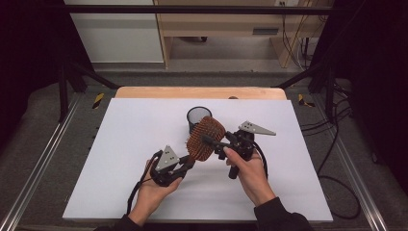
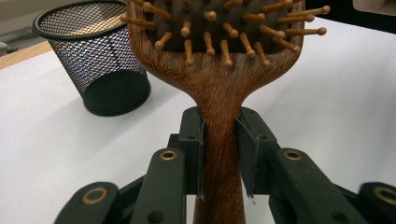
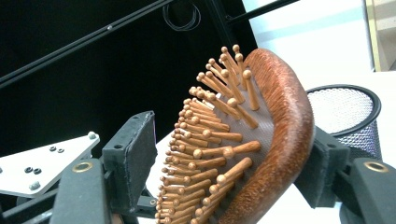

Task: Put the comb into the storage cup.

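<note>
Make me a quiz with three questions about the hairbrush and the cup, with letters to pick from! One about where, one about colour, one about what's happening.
1. Where is the mesh cup?
A. Beyond the hairbrush, standing on the white table
B. Inside the left gripper
C. On the floor

2. What colour is the hairbrush?
A. Blue
B. Reddish-brown wood
C. White

3. What is the left gripper doing?
A. Hanging open over the cup
B. Lying on the table
C. Clamped on the brush handle

Answers:
1 A: the high view shows the cup upright on the white table, past the brush.
2 B: the wood grain shows in both gripper views.
3 C: in the left gripper view both pads press the handle's sides.
</note>
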A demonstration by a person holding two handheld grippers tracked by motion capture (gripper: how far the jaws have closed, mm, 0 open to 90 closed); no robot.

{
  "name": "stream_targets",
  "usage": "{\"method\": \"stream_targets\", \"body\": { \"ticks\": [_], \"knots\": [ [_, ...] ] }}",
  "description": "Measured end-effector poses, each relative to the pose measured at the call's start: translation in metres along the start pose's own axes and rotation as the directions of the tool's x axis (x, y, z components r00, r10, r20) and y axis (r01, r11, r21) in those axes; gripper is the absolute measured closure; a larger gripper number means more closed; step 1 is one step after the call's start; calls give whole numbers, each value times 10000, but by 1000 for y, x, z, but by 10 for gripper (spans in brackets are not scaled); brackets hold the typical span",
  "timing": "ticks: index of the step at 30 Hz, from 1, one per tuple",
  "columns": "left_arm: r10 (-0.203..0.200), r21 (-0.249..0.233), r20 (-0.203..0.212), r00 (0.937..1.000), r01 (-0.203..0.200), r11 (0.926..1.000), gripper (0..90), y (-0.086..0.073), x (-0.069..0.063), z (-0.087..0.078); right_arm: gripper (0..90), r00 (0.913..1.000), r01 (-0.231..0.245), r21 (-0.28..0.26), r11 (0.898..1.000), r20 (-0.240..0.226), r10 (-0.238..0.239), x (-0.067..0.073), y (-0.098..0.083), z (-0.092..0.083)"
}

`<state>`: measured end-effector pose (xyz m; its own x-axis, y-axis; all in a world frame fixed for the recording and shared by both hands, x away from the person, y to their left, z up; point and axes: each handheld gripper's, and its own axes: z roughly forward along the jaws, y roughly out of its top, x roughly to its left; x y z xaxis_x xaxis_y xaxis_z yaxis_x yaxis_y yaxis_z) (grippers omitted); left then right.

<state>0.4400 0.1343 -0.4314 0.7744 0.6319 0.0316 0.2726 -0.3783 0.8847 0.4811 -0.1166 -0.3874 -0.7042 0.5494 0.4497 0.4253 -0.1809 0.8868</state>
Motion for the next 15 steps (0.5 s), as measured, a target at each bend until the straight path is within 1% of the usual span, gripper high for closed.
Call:
{"method": "stream_targets", "body": {
  "ticks": [7, 15],
  "knots": [
    [-34, -114, 12, 10000, 34, 9999, 731, 1, -1, -1, 321, 9999, 114, -35, 9999, -71, -114, 4, 3, 2],
    [-26, -125, 4, 10000, 26, 9999, 731, 1, -1, -2, 369, 9998, 190, -55, 9998, 44, -189, 6, 4, 4]
  ]
}}
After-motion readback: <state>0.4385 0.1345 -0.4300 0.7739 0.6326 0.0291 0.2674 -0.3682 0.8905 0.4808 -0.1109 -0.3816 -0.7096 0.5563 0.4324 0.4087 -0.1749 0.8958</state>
